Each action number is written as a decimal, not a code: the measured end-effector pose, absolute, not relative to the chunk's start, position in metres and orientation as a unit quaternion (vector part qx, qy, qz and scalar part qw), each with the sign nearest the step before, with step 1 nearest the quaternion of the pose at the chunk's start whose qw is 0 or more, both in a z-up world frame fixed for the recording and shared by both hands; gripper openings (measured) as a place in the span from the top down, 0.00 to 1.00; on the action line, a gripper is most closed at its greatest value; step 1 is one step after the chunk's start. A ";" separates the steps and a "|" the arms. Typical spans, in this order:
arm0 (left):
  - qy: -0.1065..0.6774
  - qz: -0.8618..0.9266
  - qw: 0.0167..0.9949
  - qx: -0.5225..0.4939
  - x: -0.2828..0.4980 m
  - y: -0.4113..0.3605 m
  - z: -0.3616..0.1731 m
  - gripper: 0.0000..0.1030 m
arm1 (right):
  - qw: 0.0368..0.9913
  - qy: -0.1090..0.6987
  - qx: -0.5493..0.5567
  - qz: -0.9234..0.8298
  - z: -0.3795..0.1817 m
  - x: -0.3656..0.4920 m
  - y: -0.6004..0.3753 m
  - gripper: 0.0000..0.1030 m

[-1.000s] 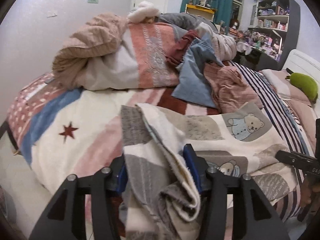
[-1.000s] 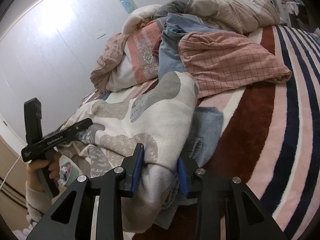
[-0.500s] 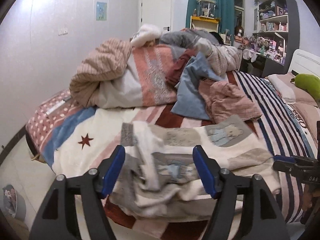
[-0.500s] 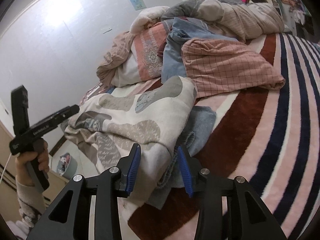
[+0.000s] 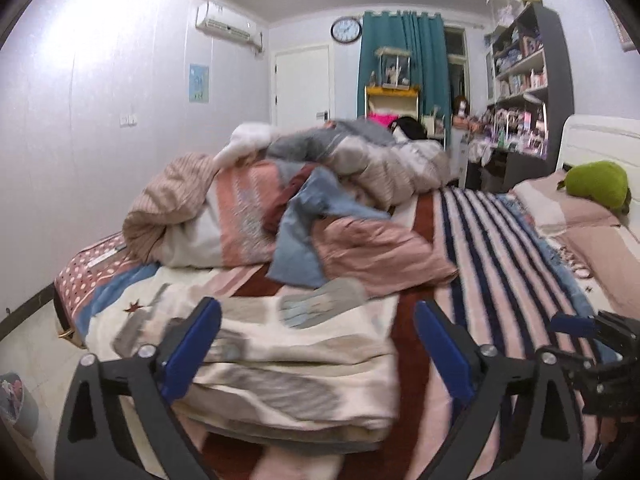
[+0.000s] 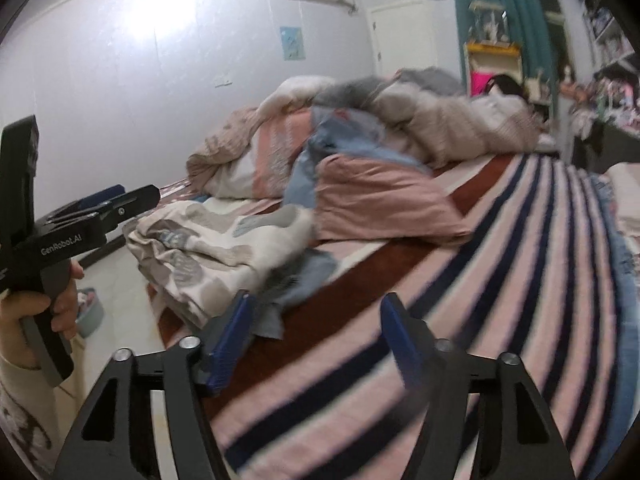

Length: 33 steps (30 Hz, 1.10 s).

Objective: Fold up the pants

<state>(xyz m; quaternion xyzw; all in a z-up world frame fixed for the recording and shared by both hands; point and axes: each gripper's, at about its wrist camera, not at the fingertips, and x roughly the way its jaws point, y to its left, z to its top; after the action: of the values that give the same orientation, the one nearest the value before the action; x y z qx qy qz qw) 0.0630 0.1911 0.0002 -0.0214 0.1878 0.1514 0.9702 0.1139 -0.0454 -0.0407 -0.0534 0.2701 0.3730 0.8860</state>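
Note:
The cream pants (image 5: 296, 364) with grey bear patches lie folded in a thick bundle at the near corner of the bed. My left gripper (image 5: 318, 344) hangs above and in front of them, its jaws opening wide, the pads clear of the cloth. In the right wrist view the pants (image 6: 224, 248) lie to the left, with a blue-grey garment (image 6: 304, 280) poking out from under them. My right gripper (image 6: 316, 340) is over the striped blanket (image 6: 500, 280), jaws opening, nothing between them. The left gripper (image 6: 116, 204) shows there too, held by a hand (image 6: 36, 312).
A heap of quilts and clothes (image 5: 304, 208) fills the far half of the bed, with a pink checked garment (image 5: 380, 252) nearest the pants. A green plush (image 5: 596, 184) lies on the pillow at right. A small bin (image 6: 90, 312) stands on the floor by the bed.
Both grippers let go of the pants, opened and drew back and up. The pants dropped from the jaws and now lie folded on the bed corner.

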 end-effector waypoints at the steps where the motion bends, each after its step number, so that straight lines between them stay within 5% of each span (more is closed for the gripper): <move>1: 0.175 0.153 0.973 -0.019 0.062 0.175 0.002 0.03 | 0.890 0.264 -0.057 0.367 -0.039 0.111 -0.056 0.38; 4: 0.148 0.148 0.978 -0.020 0.060 0.140 0.002 0.01 | 0.905 0.244 -0.061 0.343 -0.034 0.100 -0.095 0.32; 10: 0.144 0.130 0.981 -0.008 0.064 0.085 -0.001 0.01 | 0.934 0.185 -0.054 0.300 -0.026 0.075 -0.161 0.01; 33: 0.147 0.116 0.982 -0.007 0.064 0.047 0.002 0.01 | 0.945 0.162 -0.038 0.280 -0.018 0.057 -0.202 0.01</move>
<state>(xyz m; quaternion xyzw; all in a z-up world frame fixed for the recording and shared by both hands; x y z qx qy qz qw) 0.0641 0.0473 0.0016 -0.0066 0.1467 0.1159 0.9823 0.0567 -0.2022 -0.0178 -0.0384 0.1620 0.2800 0.9454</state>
